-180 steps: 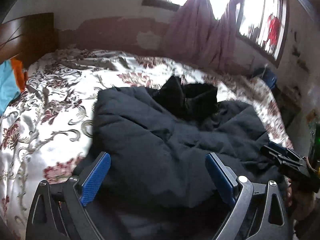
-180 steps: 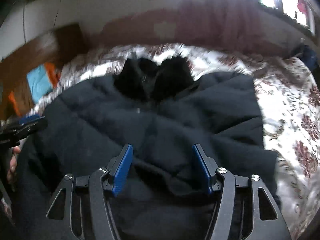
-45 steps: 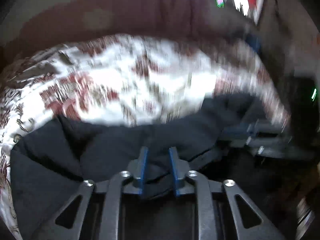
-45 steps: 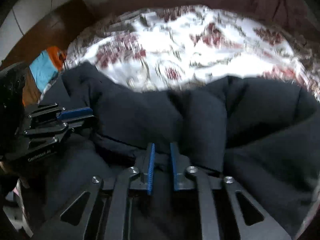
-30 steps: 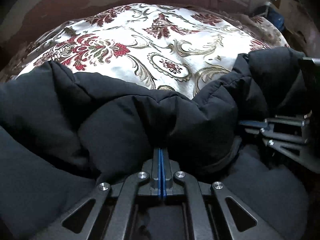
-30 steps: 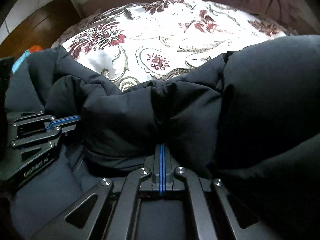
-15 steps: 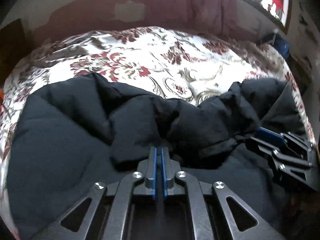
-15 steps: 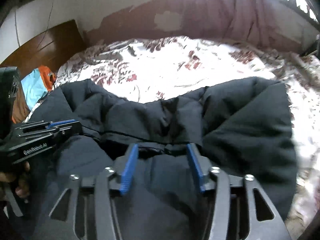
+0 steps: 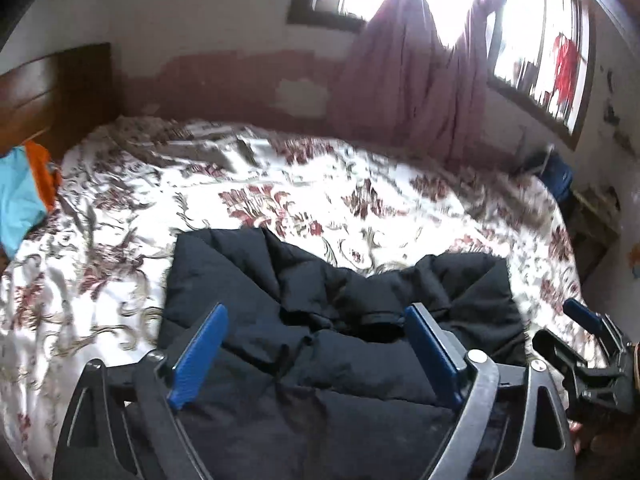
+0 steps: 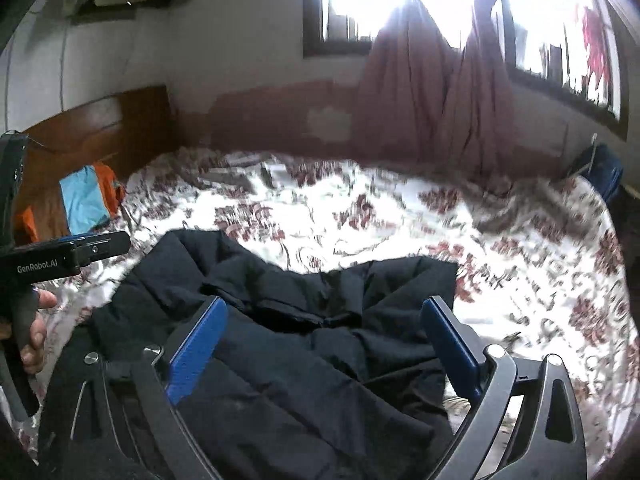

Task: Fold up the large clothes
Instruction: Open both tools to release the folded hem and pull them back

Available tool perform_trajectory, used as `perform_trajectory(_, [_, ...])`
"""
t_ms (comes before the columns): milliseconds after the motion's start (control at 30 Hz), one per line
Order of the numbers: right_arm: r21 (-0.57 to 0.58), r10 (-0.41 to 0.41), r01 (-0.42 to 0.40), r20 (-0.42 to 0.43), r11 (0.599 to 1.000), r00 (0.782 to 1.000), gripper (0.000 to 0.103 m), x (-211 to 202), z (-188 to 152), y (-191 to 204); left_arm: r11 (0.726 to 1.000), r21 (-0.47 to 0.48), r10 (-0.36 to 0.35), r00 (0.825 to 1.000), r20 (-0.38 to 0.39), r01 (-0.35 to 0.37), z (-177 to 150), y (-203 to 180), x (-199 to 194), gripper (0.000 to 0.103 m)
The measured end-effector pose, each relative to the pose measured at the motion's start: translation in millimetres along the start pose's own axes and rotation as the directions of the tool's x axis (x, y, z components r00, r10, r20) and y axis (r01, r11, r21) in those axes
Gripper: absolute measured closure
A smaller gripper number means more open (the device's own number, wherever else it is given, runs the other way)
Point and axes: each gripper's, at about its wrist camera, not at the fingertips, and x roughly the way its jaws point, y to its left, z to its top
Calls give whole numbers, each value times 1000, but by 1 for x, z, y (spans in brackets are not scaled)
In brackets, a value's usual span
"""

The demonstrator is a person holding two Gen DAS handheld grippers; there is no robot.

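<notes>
A big black padded jacket (image 9: 340, 296) lies folded over on itself on a floral bedspread (image 9: 280, 184). My left gripper (image 9: 316, 344) hovers above its near half. Its blue-padded jaws are opening wide, and nothing is pinched between them. My right gripper (image 10: 324, 344) hangs over the same jacket (image 10: 304, 320), its jaws also opening, with only the cloth far beneath. Each gripper shows in the other's view: the right gripper (image 9: 588, 344) at the right edge, the left gripper (image 10: 72, 256) at the left, held by a hand (image 10: 32, 320).
A wooden headboard (image 10: 100, 128) stands at the left with a blue and orange cloth (image 10: 86, 198) by it. Maroon curtains (image 9: 412, 80) hang under bright windows behind the bed. A dark blue object (image 10: 604, 172) sits past the bed's far right corner.
Both grippers were shut on the jacket's edge a second ago; both have let it go, opened wide, and risen back from it. The folded-over edge now rests on the jacket.
</notes>
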Motion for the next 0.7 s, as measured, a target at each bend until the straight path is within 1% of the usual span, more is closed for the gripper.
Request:
perform_trajectory(67, [16,18,-19,26,1000,999,5,-22,2,3,1000,-14,2,1000,22,-2,1,1,-22,12])
perform_trajectory(100, [25,25,-26,38,999,999,3,-33,3,6,1000,-14,4,999,36,-3,1,0,-35,11])
perform_trajectory(233, [54,44,-49,85,997,995,2,-77,1,9,1000,-7,10,995,96,-9,-6,-1,-84,1])
perform_trajectory(300, [61,45,-51,100,997,994,2,-94,-2,11,1000,11,24,991,134,-25,-12,-4,-108,1])
perform_trajectory(467, [61,48,-57,134,997,990,2,-137,-16,21,996,64,45,979,197,-58,-30,-11,-156,0])
perform_trajectory(567, [65,52,-62,154,996,987,2,-163,-26,26,994,93,39,970,239,-63,-44,-16,-186,0])
perform_trajectory(700, [66,53,-66,173,996,983,2,-191,-43,33,991,121,27,961,274,-62,-63,-21,-215,0])
